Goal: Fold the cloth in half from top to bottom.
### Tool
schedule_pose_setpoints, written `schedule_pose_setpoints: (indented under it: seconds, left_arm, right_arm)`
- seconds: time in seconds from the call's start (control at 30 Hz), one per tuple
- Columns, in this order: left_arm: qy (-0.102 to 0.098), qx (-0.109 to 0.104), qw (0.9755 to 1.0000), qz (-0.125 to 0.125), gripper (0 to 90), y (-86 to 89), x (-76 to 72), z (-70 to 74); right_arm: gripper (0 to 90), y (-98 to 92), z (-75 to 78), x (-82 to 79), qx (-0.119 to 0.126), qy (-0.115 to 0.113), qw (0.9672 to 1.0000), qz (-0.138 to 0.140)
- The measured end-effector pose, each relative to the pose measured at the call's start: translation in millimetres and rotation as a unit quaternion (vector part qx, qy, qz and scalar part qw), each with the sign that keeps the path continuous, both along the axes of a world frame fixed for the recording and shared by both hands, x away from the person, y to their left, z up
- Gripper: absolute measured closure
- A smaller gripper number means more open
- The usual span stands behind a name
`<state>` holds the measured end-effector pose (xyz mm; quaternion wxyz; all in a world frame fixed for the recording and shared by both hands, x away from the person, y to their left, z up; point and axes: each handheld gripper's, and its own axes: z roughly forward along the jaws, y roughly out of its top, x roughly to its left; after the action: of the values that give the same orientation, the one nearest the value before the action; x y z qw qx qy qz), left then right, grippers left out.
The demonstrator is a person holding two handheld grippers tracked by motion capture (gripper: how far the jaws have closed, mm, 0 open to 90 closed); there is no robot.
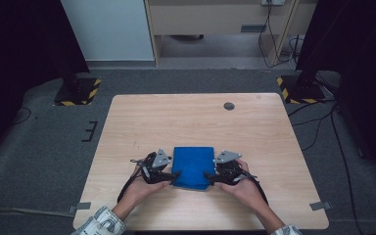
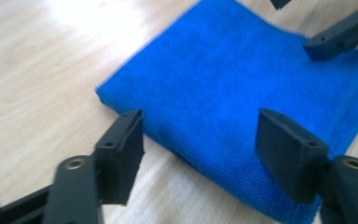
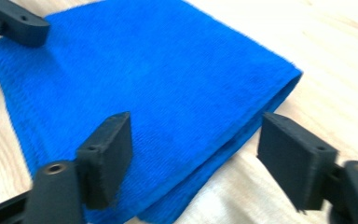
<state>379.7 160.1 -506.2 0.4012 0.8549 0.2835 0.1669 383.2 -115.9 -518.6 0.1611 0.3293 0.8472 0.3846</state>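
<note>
A folded blue cloth lies flat on the wooden table, near its front edge. My left gripper is at the cloth's near left corner and my right gripper at its near right corner. In the left gripper view the blue cloth lies under the open left gripper, whose jaws straddle the cloth's edge. Seen from the right gripper view, the blue cloth shows its folded layers at the edge. The right gripper is open over that edge. Neither gripper holds anything.
A small round grommet sits in the table's far right part. Two stand bases with yellow-black stripes rest on the floor beyond the table's far corners. Cables run along the floor at the right.
</note>
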Motion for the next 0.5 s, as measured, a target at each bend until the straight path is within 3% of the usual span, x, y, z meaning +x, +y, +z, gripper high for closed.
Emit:
schedule_pose_setpoints:
  seconds: [0.2,0.3,0.5]
  left_arm:
    - [-0.002,-0.031,0.9989,0.033,17.3,7.7,7.6,5.5]
    - [0.002,-0.036,0.9984,0.044,11.1,11.6,10.6,6.2]
    - [0.003,-0.041,0.9971,0.064,8.3,22.7,15.3,8.3]
  right_arm:
    - [15.0,-3.3,5.6,13.0,0.011,0.000,0.9997,-0.021]
    - [13.3,-5.6,8.1,19.2,0.017,0.002,0.9993,-0.034]
    - [12.3,-14.3,12.2,26.6,0.021,-0.004,0.9986,-0.048]
